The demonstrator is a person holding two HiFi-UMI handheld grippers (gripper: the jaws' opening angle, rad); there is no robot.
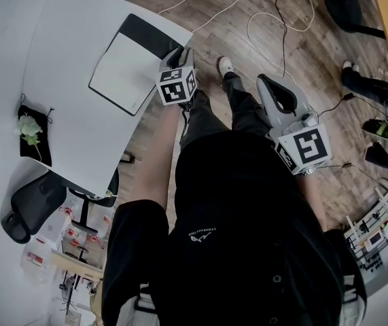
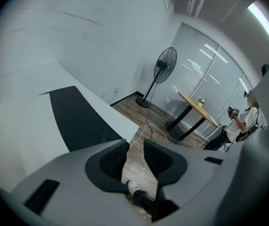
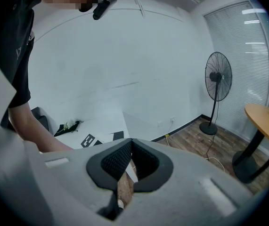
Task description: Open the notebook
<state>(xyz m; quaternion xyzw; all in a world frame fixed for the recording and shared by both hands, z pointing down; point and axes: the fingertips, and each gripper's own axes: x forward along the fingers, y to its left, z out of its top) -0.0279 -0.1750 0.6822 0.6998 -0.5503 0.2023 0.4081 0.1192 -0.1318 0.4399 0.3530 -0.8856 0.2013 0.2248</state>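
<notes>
The notebook (image 1: 124,65) lies shut on the white table (image 1: 71,26), with a white cover and a black band along its far right edge. In the left gripper view the black band (image 2: 77,117) lies just left of and beyond the jaws. My left gripper (image 1: 179,53) hangs over the table's right edge, beside the notebook's near right corner; it (image 2: 134,149) is open, with only floor showing through the gap. My right gripper (image 1: 264,81) is off the table over the wooden floor, and its pads meet at the tips (image 3: 131,142) with nothing held.
A black pouch with a white flower (image 1: 30,131) lies at the table's left edge. An office chair (image 1: 34,206) stands below it. Cables (image 1: 275,19) run over the floor. A standing fan (image 2: 165,65), a round wooden table (image 2: 198,108) and another person (image 2: 245,119) are farther off.
</notes>
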